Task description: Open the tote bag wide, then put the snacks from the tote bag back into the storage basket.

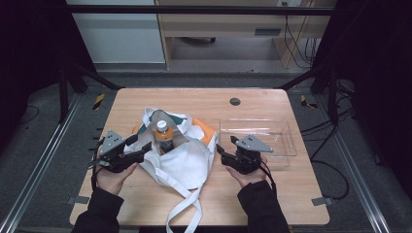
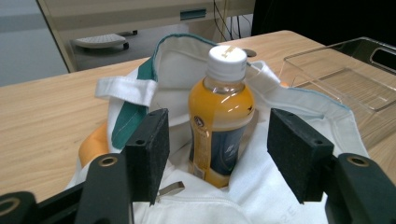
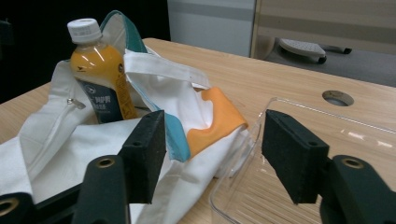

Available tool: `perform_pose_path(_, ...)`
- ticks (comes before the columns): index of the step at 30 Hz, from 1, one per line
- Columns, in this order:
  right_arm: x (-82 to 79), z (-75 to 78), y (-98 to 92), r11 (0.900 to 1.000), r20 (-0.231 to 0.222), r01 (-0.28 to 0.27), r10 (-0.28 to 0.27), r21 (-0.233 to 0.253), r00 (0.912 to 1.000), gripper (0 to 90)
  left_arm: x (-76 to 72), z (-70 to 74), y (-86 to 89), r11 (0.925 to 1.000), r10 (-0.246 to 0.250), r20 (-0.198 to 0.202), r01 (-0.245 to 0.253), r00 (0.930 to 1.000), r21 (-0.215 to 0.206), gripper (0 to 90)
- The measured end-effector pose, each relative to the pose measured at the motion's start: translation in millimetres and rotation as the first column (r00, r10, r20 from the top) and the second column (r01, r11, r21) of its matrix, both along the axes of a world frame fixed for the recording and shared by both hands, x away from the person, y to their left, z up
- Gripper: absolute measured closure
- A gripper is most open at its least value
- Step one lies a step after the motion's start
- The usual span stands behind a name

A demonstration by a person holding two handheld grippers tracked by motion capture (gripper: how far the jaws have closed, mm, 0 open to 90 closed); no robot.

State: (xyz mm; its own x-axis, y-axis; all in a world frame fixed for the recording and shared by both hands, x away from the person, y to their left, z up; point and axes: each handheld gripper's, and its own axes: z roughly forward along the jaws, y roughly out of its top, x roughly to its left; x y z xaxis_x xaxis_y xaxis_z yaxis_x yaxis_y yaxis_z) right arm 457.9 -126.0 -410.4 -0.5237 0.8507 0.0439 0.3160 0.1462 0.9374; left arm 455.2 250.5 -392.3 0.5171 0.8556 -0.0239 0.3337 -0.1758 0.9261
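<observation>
Standing on wooden table (image 1: pixel 145 204), bottle (image 1: pixel 163 133) in bag (image 1: pixel 187 162), perhaps carpeted floor (image 1: pixel 43 141)

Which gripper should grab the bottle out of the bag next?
Left, probably. The left gripper is open at the bag's mouth, and its view lines the bottle up between its jaws. The right gripper, also open, sits by the clear tray with bag cloth between it and the bottle.
</observation>
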Motion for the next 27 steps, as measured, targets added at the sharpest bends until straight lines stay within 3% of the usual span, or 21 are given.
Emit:
perform_pose_path(7, -11.0, -1.8, -12.6, 0.999, 0.002, -0.034, 0.034, -0.032, 0.9994, 30.2, 2.0, 4.0, -5.5, 0.9999, -0.016, -0.001, 0.016, 0.9999, 0.000, 35.3)
perform_pose_path(13, -23.7, -10.2, -29.0, 0.998, -0.024, -0.040, 0.039, -0.052, 0.9989, 25.9, 2.9, 9.1, -8.3, 0.9998, -0.017, 0.012, 0.017, 0.9998, -0.001, 34.5)
perform_pose_path(20, -32.5, -18.2, -45.5, 0.998, -0.033, -0.045, 0.043, -0.049, 0.9985, 22.5, 4.3, 13.1, -12.5, 0.9997, -0.022, 0.016, 0.022, 0.9996, 0.008, 33.7)
perform_pose_path(27, -43.7, -19.3, -65.2, 0.996, -0.036, -0.081, 0.080, -0.023, 0.9961, 16.9, 8.1, 12.0, -18.3, 0.9992, -0.028, 0.009, 0.028, 0.9996, 0.030, 32.9)
